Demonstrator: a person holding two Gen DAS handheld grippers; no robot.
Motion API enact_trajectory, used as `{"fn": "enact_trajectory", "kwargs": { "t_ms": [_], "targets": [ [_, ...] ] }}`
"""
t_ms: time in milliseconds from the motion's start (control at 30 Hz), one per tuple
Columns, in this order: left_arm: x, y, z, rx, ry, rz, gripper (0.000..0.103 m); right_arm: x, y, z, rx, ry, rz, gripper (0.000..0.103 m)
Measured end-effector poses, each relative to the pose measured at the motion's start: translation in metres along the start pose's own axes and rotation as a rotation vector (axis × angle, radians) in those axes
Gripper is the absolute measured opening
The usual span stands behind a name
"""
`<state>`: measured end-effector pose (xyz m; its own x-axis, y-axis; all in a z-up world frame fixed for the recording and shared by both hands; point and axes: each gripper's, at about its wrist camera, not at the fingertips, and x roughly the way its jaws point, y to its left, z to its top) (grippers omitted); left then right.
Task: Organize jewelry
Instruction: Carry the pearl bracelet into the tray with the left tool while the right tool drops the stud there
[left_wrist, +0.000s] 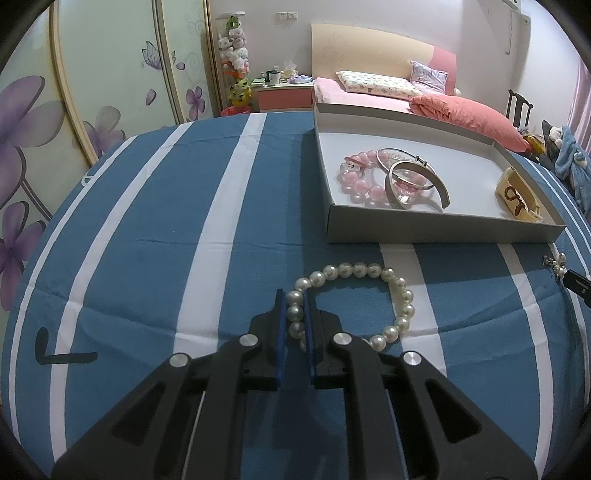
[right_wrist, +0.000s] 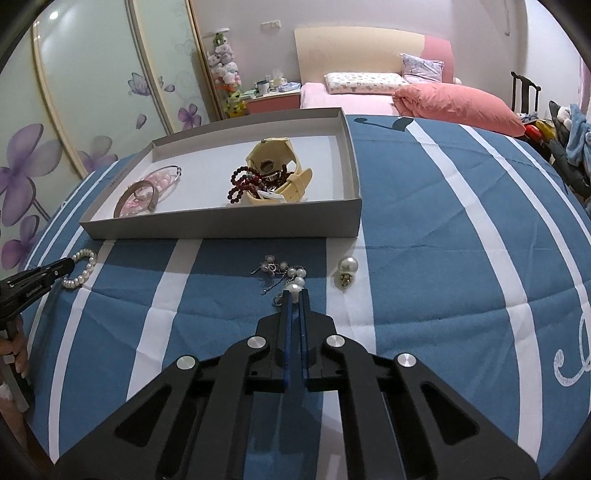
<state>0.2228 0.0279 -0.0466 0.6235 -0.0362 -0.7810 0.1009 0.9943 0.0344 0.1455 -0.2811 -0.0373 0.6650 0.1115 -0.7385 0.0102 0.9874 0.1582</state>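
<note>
A white pearl bracelet (left_wrist: 388, 291) lies on the blue striped cloth; my left gripper (left_wrist: 295, 314) is shut on its left side. It also shows in the right wrist view (right_wrist: 83, 271). My right gripper (right_wrist: 294, 295) is shut on a pearl of a pearl-and-chain piece (right_wrist: 284, 273) on the cloth. A pearl earring (right_wrist: 347, 271) lies to its right. The grey tray (left_wrist: 424, 230) holds a pink bead bracelet (left_wrist: 356, 184), silver bangles (left_wrist: 417, 177), and a cream watch (right_wrist: 280, 170) with a dark red bead strand (right_wrist: 243, 182).
The tray (right_wrist: 221, 225) stands just beyond both grippers on the cloth-covered table (right_wrist: 443, 221). Behind it are a bed with pink bedding (left_wrist: 461, 107), a nightstand (left_wrist: 284, 92) and floral wardrobe doors (left_wrist: 110, 74). The left gripper shows at the right view's left edge (right_wrist: 40, 277).
</note>
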Motion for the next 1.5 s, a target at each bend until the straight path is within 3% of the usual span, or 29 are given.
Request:
{"fn": "enact_trajectory", "kwargs": {
  "t_ms": [267, 433, 667, 800, 933, 1267, 1500],
  "targets": [
    [0.000, 0.000, 0.000, -0.002, 0.000, -0.002, 0.011, 0.004, -0.002, 0.004, 0.025, 0.008, 0.006, 0.006],
    [0.000, 0.000, 0.000, -0.002, 0.000, -0.003, 0.011, -0.002, -0.001, 0.004, 0.021, -0.010, 0.007, 0.035],
    [0.000, 0.000, 0.000, -0.003, 0.000, -0.003, 0.011, 0.006, 0.004, 0.008, 0.000, 0.005, -0.002, 0.033],
    [0.000, 0.000, 0.000, -0.004, 0.000, -0.004, 0.011, 0.013, 0.008, 0.008, -0.023, 0.027, -0.011, 0.016],
    [-0.001, -0.001, 0.001, -0.005, -0.001, -0.006, 0.011, 0.005, 0.003, 0.005, -0.003, 0.007, -0.003, 0.016],
    [-0.013, -0.002, -0.003, -0.021, -0.041, -0.042, 0.010, -0.037, 0.007, 0.007, 0.003, -0.132, 0.044, 0.016],
    [-0.048, -0.005, 0.001, -0.041, -0.164, -0.100, 0.010, -0.063, 0.020, 0.010, -0.026, -0.253, 0.070, 0.016]
  ]
}}
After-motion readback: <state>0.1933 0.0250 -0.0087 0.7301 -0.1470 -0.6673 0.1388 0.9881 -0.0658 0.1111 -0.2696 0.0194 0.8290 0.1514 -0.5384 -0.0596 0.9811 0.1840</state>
